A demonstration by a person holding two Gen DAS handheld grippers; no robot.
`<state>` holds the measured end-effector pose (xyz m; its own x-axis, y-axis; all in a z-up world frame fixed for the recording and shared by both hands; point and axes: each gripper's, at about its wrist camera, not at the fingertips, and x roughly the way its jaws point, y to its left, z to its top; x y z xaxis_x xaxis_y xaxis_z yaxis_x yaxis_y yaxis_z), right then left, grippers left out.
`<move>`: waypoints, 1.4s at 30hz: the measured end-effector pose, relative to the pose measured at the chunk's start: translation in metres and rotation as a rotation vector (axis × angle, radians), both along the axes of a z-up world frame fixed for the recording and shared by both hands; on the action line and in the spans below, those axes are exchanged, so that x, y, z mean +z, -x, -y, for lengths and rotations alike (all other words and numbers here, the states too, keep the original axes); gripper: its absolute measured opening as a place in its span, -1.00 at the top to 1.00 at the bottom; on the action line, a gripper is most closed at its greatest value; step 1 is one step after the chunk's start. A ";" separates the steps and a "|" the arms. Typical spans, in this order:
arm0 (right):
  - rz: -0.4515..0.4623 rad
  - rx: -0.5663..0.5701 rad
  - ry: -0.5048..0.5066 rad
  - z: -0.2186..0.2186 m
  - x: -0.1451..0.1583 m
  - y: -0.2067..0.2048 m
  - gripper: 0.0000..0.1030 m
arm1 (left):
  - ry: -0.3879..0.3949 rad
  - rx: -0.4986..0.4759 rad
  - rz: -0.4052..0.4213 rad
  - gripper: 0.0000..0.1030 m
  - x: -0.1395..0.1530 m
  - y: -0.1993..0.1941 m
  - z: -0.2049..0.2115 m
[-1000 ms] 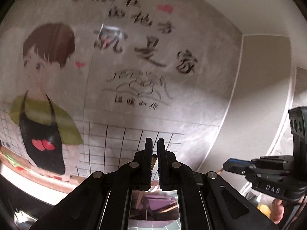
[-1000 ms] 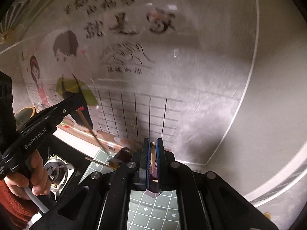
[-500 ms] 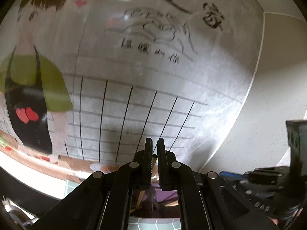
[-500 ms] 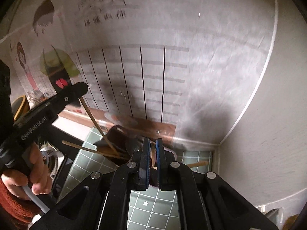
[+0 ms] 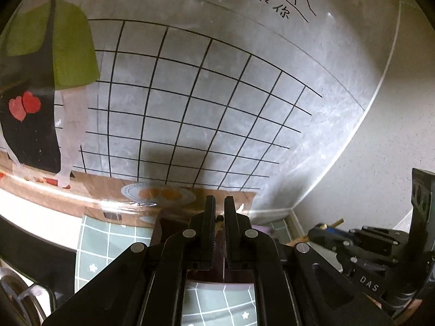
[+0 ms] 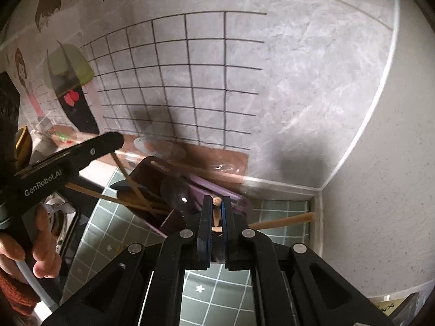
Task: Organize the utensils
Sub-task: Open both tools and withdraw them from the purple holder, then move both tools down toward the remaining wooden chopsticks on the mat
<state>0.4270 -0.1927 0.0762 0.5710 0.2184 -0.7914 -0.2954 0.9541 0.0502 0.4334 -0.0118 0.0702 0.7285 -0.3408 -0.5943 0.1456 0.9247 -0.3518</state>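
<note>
My right gripper point(image 6: 216, 202) is closed on a wooden chopstick point(image 6: 216, 212) that stands upright between its pads, and its jaws are starting to open. Just beyond it is a purple utensil holder point(image 6: 217, 190) with a dark compartment holding several chopsticks and a clear spoon point(image 6: 175, 190). My left gripper point(image 5: 219, 203) pinches another chopstick point(image 6: 127, 176), which slants down into the holder; its jaws are starting to open too. In the right wrist view the left gripper point(image 6: 108, 141) hangs over the holder's left end. Another chopstick point(image 6: 282, 221) lies on the mat to the right.
A green tiled mat point(image 6: 108, 244) covers the counter in a wall corner. The foil backsplash point(image 6: 204, 81) with a grid print stands close behind the holder. A stove burner point(image 6: 57, 217) is at the left. A hand point(image 6: 40, 258) grips the left tool.
Both grippers have sunk toward the counter and tipped downward. The holder and mat have come into view below the fingers. Each chopstick has stayed between its pads.
</note>
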 end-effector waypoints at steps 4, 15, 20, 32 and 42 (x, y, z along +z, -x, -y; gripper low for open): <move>0.085 -0.026 0.068 0.002 0.009 0.011 0.56 | 0.008 0.005 0.040 0.84 0.014 0.008 -0.002; 0.273 -0.081 0.081 0.018 0.049 0.065 0.20 | 0.044 -0.003 0.137 0.81 0.066 0.055 -0.018; 0.285 -0.082 0.062 0.016 0.044 0.104 0.16 | -0.021 0.058 0.126 0.78 0.057 0.114 -0.034; 0.136 -0.001 -0.012 -0.029 -0.026 0.211 0.16 | -0.113 0.259 -0.106 0.76 -0.055 0.264 -0.090; -0.072 0.174 0.004 -0.096 -0.116 0.276 0.21 | -0.101 0.297 -0.183 0.76 -0.111 0.342 -0.108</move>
